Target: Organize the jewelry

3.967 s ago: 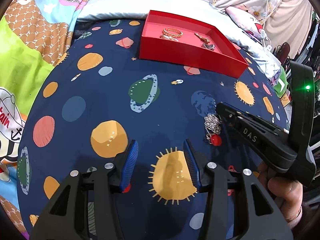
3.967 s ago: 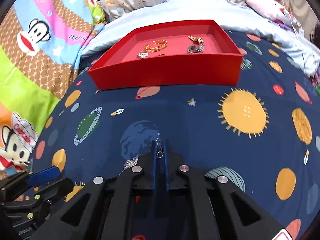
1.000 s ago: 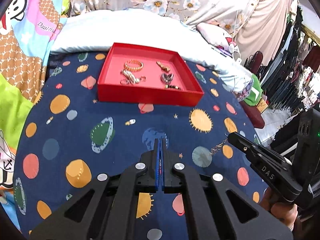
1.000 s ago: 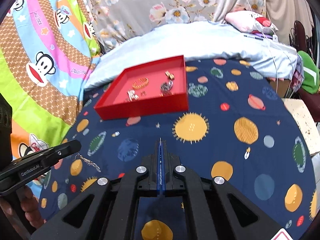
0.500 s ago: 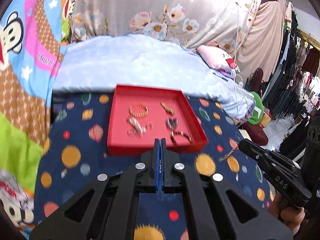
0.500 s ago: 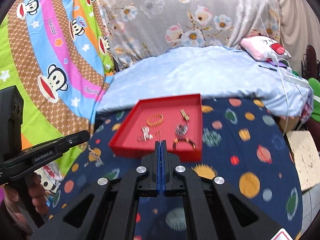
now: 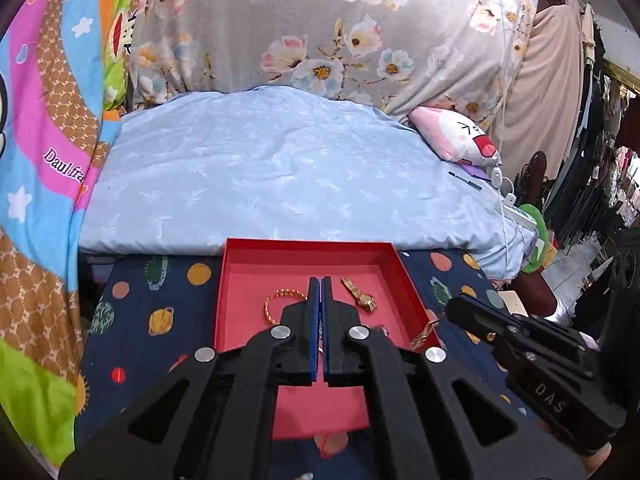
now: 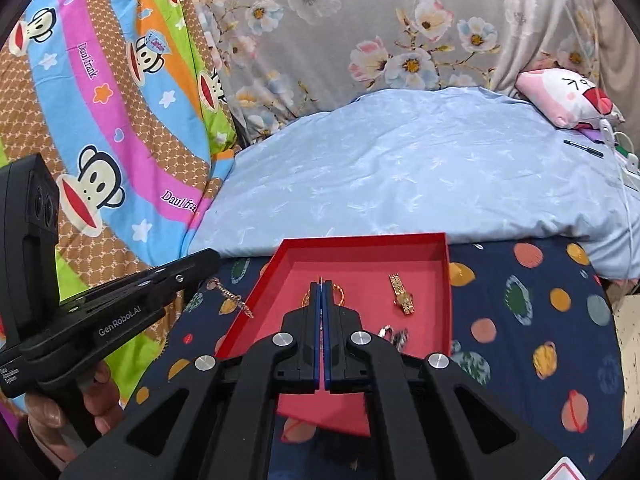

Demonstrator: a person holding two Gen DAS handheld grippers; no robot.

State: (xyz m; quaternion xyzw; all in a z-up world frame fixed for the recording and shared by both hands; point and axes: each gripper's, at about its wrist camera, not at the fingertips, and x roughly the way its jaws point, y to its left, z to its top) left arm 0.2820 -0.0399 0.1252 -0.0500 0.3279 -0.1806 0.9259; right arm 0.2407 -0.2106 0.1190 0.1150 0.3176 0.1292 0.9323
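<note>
A red tray (image 7: 240, 276) (image 8: 444, 280) sits on the planet-print cloth and holds a gold bangle (image 7: 276, 300) (image 8: 340, 294), a gold watch (image 7: 360, 296) (image 8: 402, 298) and a dark silver piece (image 8: 394, 334). My left gripper (image 7: 320, 280) (image 8: 212, 258) is shut on one end of a thin chain (image 8: 230, 296), which hangs beside the tray's left wall. My right gripper (image 8: 322, 282) (image 7: 450, 308) is shut on the chain's other end (image 7: 426, 330), which hangs at the tray's right wall. Both grippers hover above the tray.
A pale blue quilt (image 7: 280, 184) lies behind the tray. A pink plush pillow (image 8: 568, 96) sits at the back right. Colourful monkey-print bedding (image 8: 100, 120) rises on the left. A white table corner (image 8: 628, 340) is at the right edge.
Both grippers have risen from the cloth and moved forward over the red tray, carrying the chain between them. The left gripper, open four seconds ago, is now shut.
</note>
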